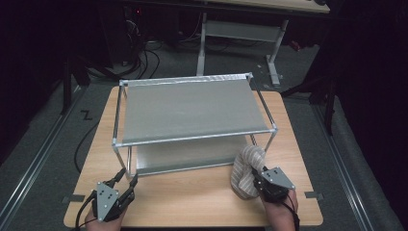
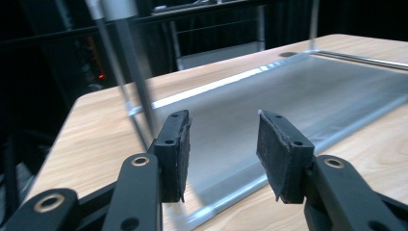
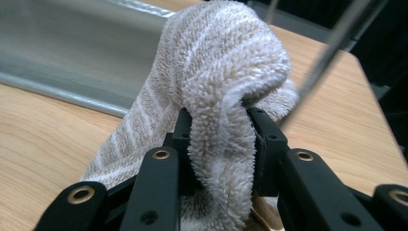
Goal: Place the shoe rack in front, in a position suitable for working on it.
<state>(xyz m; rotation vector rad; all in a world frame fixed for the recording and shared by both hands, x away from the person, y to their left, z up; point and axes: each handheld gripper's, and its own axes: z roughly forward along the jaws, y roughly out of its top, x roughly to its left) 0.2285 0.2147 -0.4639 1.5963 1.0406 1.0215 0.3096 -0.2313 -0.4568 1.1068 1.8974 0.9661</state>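
Observation:
A beige striped towel (image 1: 246, 169) is bunched near the front right leg of a two-tier metal rack (image 1: 192, 113) on the wooden table (image 1: 192, 197). My right gripper (image 1: 257, 177) is shut on a fold of the towel (image 3: 219, 96), which rises and drapes over the jaws in the right gripper view. My left gripper (image 1: 126, 183) rests at the front left of the table, open, with nothing between its pads (image 2: 276, 149). It faces the rack's lower shelf (image 2: 308, 91) and front left leg (image 2: 137, 72).
The rack has grey fabric shelves on a thin metal frame, and its front right leg (image 3: 332, 53) stands just beside the towel. Bare table lies in front of the rack between my grippers. Cables and a desk frame (image 1: 240, 33) stand on the floor beyond.

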